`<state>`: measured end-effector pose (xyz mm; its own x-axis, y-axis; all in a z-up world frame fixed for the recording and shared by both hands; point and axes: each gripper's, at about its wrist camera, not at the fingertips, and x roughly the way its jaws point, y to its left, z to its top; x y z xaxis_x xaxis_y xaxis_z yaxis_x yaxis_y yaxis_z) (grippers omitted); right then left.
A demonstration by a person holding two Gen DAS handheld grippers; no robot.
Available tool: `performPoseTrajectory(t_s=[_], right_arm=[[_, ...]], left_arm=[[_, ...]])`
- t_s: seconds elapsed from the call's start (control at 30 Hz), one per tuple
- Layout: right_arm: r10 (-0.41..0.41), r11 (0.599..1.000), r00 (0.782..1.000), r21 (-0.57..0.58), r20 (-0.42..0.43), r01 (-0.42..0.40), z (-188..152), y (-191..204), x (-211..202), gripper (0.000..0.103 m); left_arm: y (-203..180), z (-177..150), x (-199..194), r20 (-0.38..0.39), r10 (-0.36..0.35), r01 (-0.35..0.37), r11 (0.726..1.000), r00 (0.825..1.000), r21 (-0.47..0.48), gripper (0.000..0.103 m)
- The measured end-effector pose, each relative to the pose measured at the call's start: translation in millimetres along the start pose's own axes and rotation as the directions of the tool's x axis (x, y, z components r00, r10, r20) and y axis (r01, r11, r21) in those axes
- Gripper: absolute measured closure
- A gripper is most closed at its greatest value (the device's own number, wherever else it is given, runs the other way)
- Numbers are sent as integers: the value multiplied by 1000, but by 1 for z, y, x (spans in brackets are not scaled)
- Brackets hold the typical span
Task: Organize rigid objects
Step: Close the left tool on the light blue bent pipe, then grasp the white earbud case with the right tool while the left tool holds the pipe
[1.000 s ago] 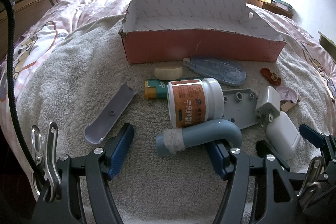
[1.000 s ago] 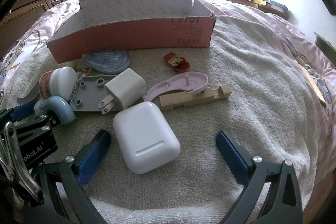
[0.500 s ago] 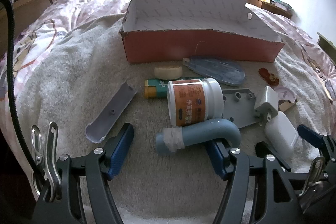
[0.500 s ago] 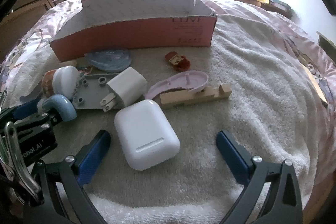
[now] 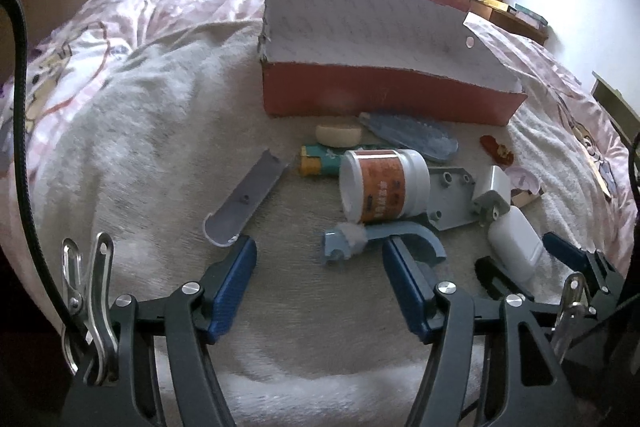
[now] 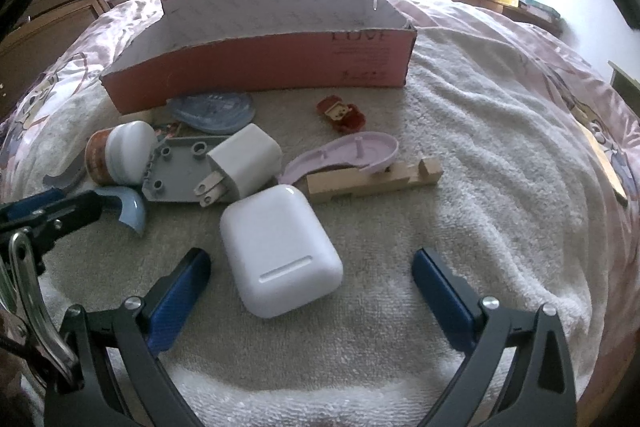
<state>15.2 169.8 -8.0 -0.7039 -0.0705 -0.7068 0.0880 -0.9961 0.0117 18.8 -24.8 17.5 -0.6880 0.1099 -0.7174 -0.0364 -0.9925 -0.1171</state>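
- Rigid objects lie scattered on a beige towel (image 6: 480,155) spread over the bed, all still outside the red cardboard box (image 6: 280,67) that stands open just behind them.
- Left gripper (image 5: 316,283) hangs low over the towel with its fingers apart; the blue curved pipe piece (image 5: 416,235) sits at the tip of its right-hand finger, not between the two.
- Whether that finger touches the pipe piece I cannot tell, as the finger hides the spot where they meet.
- Right gripper (image 6: 312,287) has its fingers wide open on either side of the white earbud case (image 6: 280,247), which lies nearer the left-hand finger and is not pressed by either.
- Just beyond the case, a white charger plug (image 6: 244,163) leans on a grey plastic plate (image 6: 176,167), with the orange-labelled jar (image 5: 384,187) on its side next to them.
- Risk one: the case is smooth and rounded, so an off-centre squeeze would likely squirt it out or push it into the plug.
- Risk two: the left finger beside the pipe piece could shove it against the jar, which may roll.
- Risk three: the two grippers work close together, so closing in on neighbouring things at once could make them collide.
- Soft towel gives underneath, so pressing down may bury the fingertips instead of getting them around an object.
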Motion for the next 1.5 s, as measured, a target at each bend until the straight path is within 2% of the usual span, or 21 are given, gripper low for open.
performPoseTrajectory(t_s=[0.17,0.4,0.6,0.67,0.83,0.97,1.23,1.37,1.5], right_arm=[[10,1000,1000,-6,-5,-10,1,-1,-1,0],[67,997,997,-31,-35,-69,0,-8,-10,4],[94,995,995,-18,-40,-94,-1,-19,-19,6],[99,995,994,-13,-39,-100,-2,-22,-20,6],[109,994,993,-8,-43,-109,-3,-24,-19,6],[113,994,993,-6,-39,-113,-3,-24,-19,6],[115,993,993,-5,-38,-115,-3,-25,-19,6],[116,993,993,-5,-37,-116,-4,-24,-19,6],[115,993,993,-5,-38,-115,-4,-25,-19,6]], left_arm=[[-7,0,-5,13,-15,14,999,1000,47,36],[-20,1,-6,16,-42,41,995,999,93,36],[-34,0,10,-58,-85,91,989,995,117,36],[-36,0,16,-76,-83,91,989,994,113,36],[-44,1,18,-66,-56,64,990,996,129,36],[-42,3,17,-73,-77,83,992,994,94,36],[-33,10,16,-72,-137,133,990,988,-56,36],[-33,10,11,-65,-174,169,983,983,-75,36],[-39,10,16,-94,-167,161,985,982,-64,36]])
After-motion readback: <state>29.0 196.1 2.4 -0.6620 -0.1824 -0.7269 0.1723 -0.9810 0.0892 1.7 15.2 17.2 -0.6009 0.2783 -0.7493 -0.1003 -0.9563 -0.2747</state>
